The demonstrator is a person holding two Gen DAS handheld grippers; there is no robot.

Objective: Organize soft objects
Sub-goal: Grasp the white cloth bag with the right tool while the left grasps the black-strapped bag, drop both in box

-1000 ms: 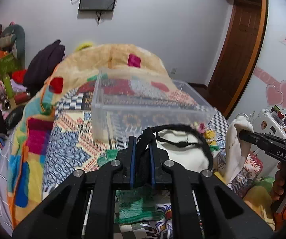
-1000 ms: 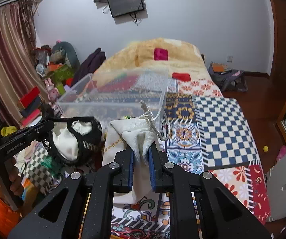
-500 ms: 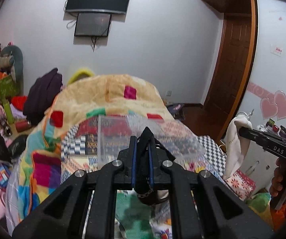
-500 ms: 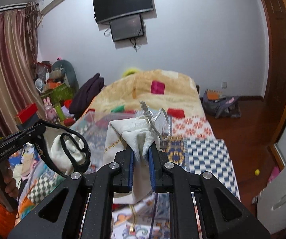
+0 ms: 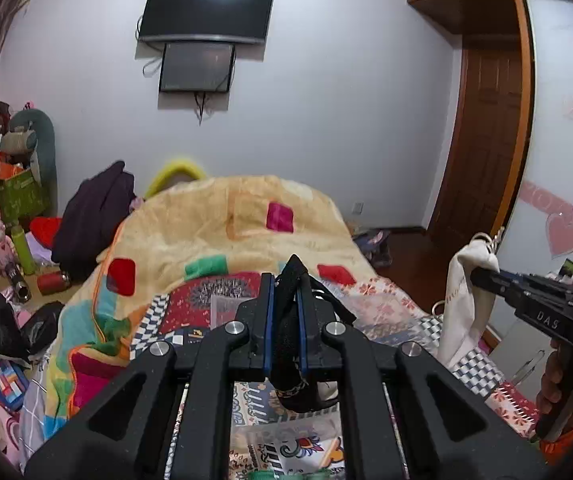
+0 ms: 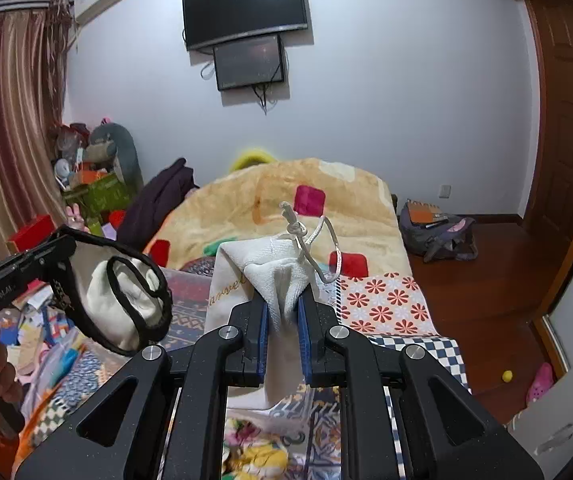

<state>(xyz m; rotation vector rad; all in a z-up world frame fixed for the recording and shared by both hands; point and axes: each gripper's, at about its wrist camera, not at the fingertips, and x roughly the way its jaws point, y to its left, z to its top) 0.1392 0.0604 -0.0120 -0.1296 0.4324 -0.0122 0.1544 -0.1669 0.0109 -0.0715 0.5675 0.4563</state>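
My left gripper (image 5: pixel 285 300) is shut on the black strap of a black-and-cream pouch (image 5: pixel 292 360); the pouch hangs from it in the right wrist view (image 6: pixel 126 300), left of the other gripper. My right gripper (image 6: pixel 282 300) is shut on a white drawstring cloth bag (image 6: pixel 274 276) with a knotted cord on top; the bag also shows at the right of the left wrist view (image 5: pixel 466 300). Both are held up above the bed. A clear plastic bin (image 6: pixel 190 284) lies on the bed beyond and below, mostly hidden.
The bed (image 5: pixel 226 216) has a patchwork quilt and a yellow blanket. Clutter, toys and boxes (image 6: pixel 86 184) fill the left side. A backpack (image 6: pixel 434 228) lies on the wooden floor on the right. A TV (image 5: pixel 206 10) hangs on the far wall.
Both grippers have risen and tilted up with their bags. The clear bin has dropped from the middle of both views to low down; the wall and TV now fill the upper part.
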